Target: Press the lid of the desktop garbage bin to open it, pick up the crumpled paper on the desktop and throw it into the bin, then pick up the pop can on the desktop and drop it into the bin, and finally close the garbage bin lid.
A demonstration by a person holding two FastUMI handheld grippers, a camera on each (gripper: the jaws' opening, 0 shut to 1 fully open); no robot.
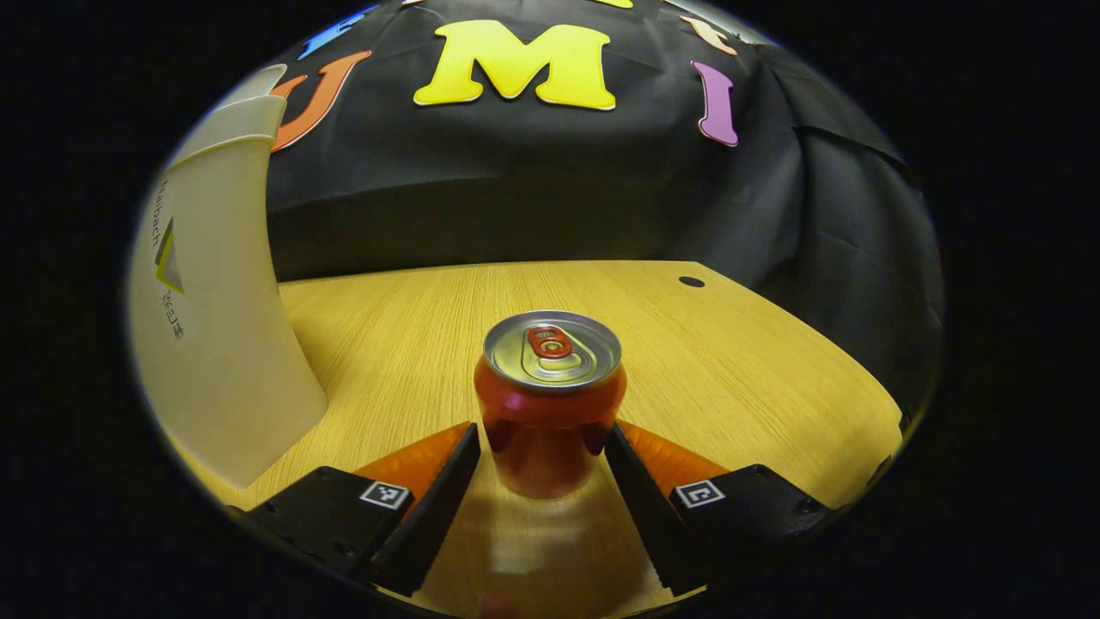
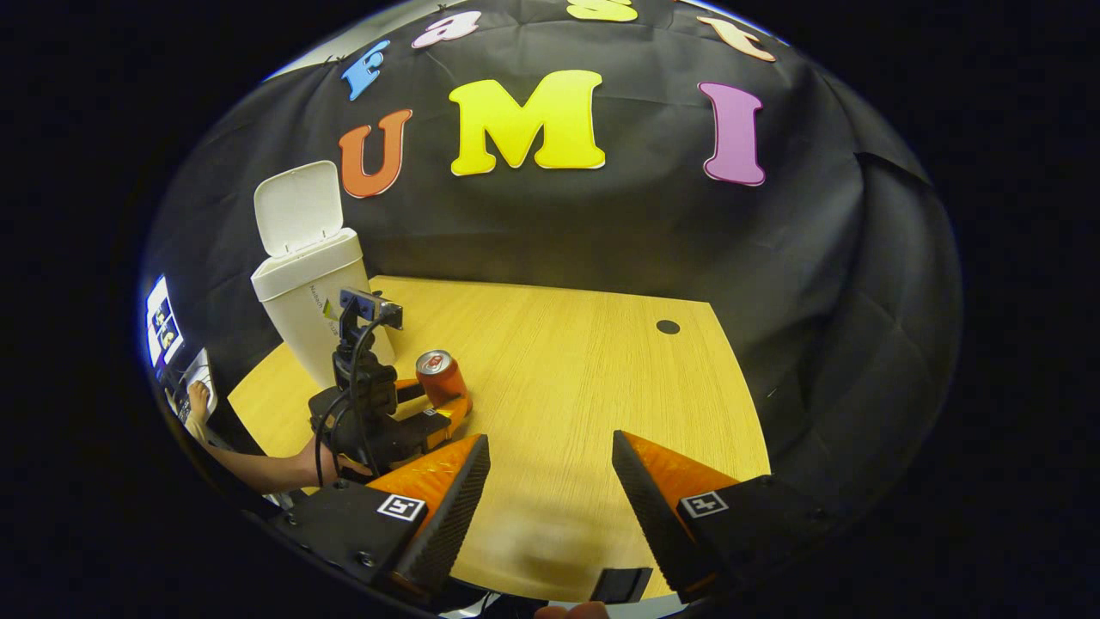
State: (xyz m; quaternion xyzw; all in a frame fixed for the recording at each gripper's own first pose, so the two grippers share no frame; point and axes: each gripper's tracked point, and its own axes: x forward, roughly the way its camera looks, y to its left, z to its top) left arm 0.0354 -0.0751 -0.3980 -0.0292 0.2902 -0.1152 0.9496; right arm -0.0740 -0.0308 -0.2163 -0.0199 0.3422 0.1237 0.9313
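Note:
A red pop can [image 1: 550, 404] with a silver top stands upright on the wooden table [image 1: 730, 361]. My left gripper [image 1: 543, 427] is open, its fingers flanking the can on both sides and very close to it. In the right gripper view the same can [image 2: 438, 374] sits between the left gripper's fingertips [image 2: 460, 408], just in front of the white garbage bin [image 2: 314, 297], whose lid [image 2: 296, 206] stands up open. The bin wall [image 1: 215, 327] rises close on the left in the left gripper view. My right gripper [image 2: 550, 438] is open over bare table, holding nothing.
A small dark hole [image 2: 668, 327] marks the table near its far right corner. The table [image 2: 584, 378] ends at the black cloth wall behind and to the right. A person's forearm [image 2: 275, 468] holds the left gripper at the table's left edge, near a screen [image 2: 163, 322].

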